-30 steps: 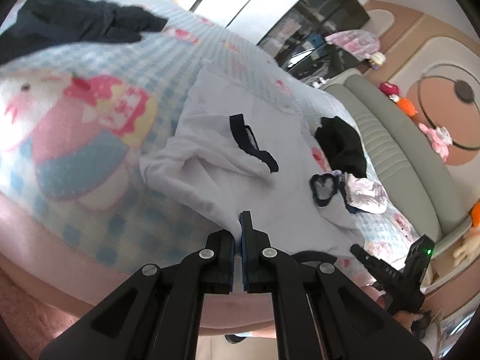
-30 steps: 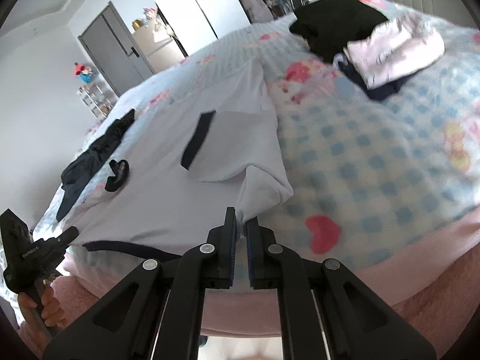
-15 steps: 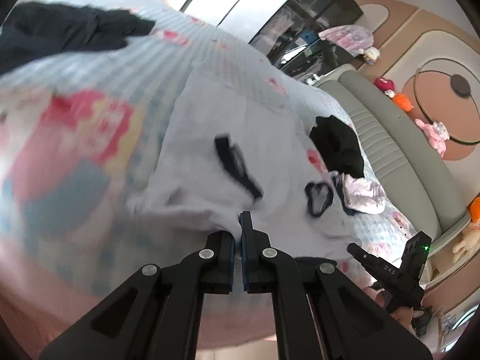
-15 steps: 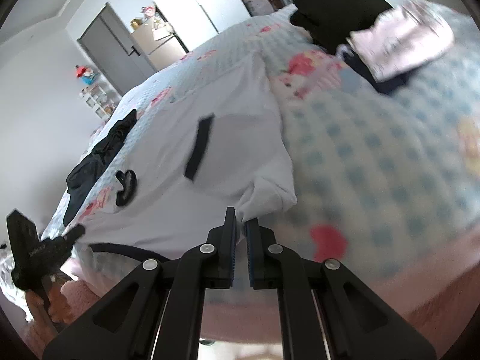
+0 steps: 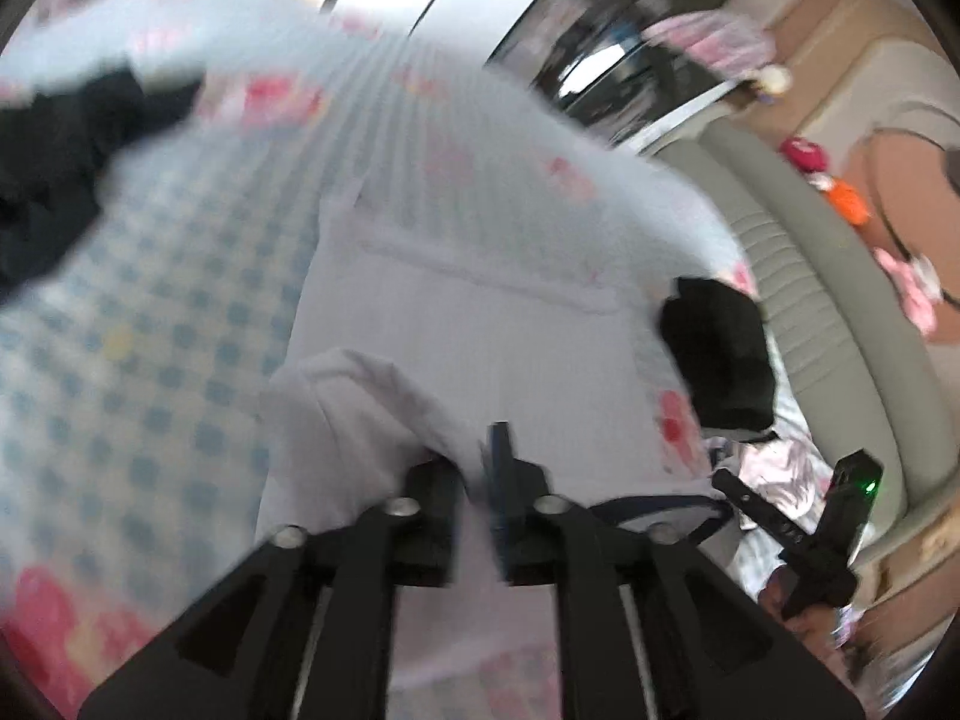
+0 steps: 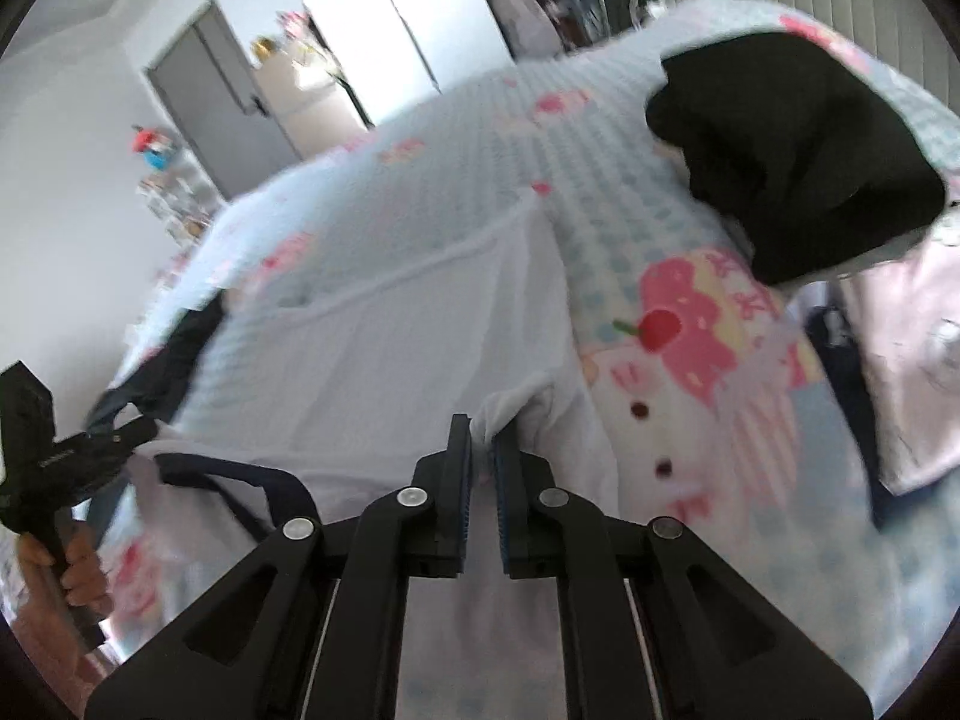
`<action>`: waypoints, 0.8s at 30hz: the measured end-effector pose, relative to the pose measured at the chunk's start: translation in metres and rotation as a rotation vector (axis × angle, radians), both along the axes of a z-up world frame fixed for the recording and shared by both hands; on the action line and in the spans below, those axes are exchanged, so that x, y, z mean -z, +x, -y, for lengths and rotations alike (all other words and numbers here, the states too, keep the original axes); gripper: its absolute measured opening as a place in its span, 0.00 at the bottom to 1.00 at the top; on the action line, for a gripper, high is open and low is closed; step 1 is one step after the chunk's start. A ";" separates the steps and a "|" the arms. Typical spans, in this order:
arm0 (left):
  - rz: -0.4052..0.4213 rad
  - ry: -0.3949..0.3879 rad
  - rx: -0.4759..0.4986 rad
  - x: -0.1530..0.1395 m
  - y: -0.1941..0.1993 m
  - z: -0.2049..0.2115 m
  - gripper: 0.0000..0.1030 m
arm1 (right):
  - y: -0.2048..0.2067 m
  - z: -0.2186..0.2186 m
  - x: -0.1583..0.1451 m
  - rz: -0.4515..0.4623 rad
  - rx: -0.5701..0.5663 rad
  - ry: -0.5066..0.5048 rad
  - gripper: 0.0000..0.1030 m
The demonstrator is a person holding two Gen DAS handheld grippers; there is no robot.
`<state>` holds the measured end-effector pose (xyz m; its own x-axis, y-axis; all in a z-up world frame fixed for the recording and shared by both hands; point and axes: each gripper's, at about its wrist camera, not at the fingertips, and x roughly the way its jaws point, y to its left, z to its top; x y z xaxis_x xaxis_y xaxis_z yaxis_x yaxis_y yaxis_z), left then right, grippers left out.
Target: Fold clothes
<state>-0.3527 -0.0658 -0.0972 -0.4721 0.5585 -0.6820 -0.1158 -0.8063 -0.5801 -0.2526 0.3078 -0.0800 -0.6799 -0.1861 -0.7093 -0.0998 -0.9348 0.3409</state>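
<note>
at the bottom of each view, the left gripper (image 5: 477, 468) was opening, its jaws apart with white cloth loose between them, and the right gripper (image 6: 478, 450) pinched a corner of the white shirt (image 6: 384, 360). the shirt lay mid-frame on the checked blanket (image 6: 612, 204), bottom half folded up but not finished; farther back, a black garment (image 6: 798, 156) at the upper right waited.

1. No readable text in either wrist view.
2. The left gripper (image 6: 129, 433), seen from the right wrist view, carried a small pale marking on its side; too blurred to read.
3. The right gripper (image 5: 729, 483), seen from the left wrist view, had faint marks along its arm; illegible too.
4. The bedspread (image 6: 690, 312) showed cartoon prints only, no lettering made out.
</note>
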 end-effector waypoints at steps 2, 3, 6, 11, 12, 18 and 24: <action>0.074 0.073 -0.020 0.018 -0.020 0.008 0.59 | -0.023 -0.006 0.023 0.082 0.022 -0.009 0.16; 0.111 0.113 -0.043 0.025 -0.028 0.014 0.61 | -0.030 -0.013 0.032 0.108 0.043 -0.041 0.19; 0.064 0.145 -0.091 0.010 -0.018 0.033 0.63 | -0.039 -0.040 0.043 0.133 0.133 -0.151 0.28; -0.055 0.092 -0.137 -0.020 0.028 0.058 0.71 | 0.002 -0.074 0.020 0.041 0.209 -0.243 0.53; -0.057 0.077 -0.128 -0.016 0.044 0.060 0.71 | 0.014 -0.074 0.019 0.039 0.188 -0.257 0.56; 0.047 0.104 -0.160 0.039 0.101 0.069 0.72 | 0.063 -0.039 0.032 0.066 0.020 -0.239 0.75; 0.031 0.100 -0.183 0.057 0.105 0.047 0.73 | 0.047 -0.025 0.054 0.041 0.095 -0.215 0.83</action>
